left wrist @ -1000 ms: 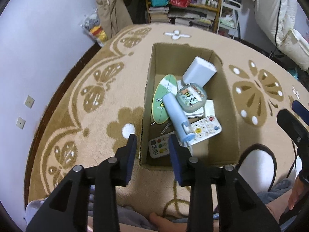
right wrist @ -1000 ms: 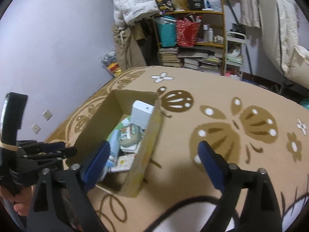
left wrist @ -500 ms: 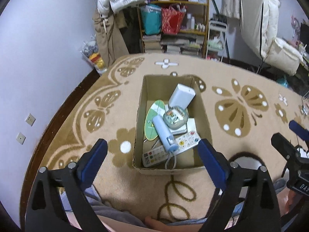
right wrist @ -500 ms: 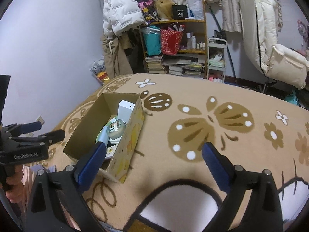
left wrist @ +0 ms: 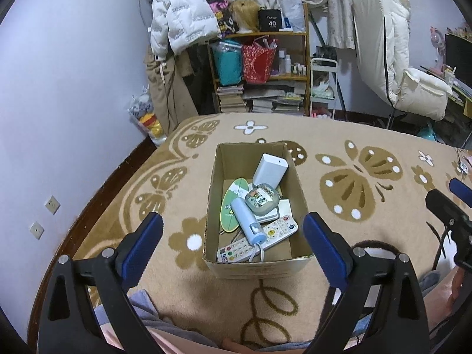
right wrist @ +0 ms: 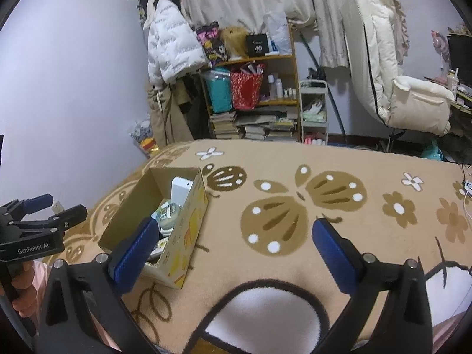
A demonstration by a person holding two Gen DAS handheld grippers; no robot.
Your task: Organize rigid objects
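Note:
An open cardboard box (left wrist: 213, 200) (right wrist: 194, 230) stands on the patterned carpet. Inside lie a white remote control (left wrist: 278, 230), a light-blue tube-shaped device (left wrist: 244, 219) with a white cord, a round grey case with a cartoon print (left wrist: 262, 199), a white rectangular block (left wrist: 270, 171) (right wrist: 181, 190) leaning at the back, and a green oval card (left wrist: 230, 206). My left gripper (left wrist: 233, 237) hangs open, above and in front of the box, holding nothing. My right gripper (right wrist: 233, 249) is open too, over the carpet to the right of the box.
A beige carpet with brown butterflies and flowers (left wrist: 362, 185) covers the floor. A cluttered shelf with books and bags (left wrist: 259, 79) stands at the far wall beside a hanging white jacket (left wrist: 180, 14). A white chair (left wrist: 413, 88) stands far right. A person's lap lies at the bottom edge.
My left gripper went from nearly shut to wide open, and has drawn up and back from the box. The right gripper has also risen, so more of the room shows.

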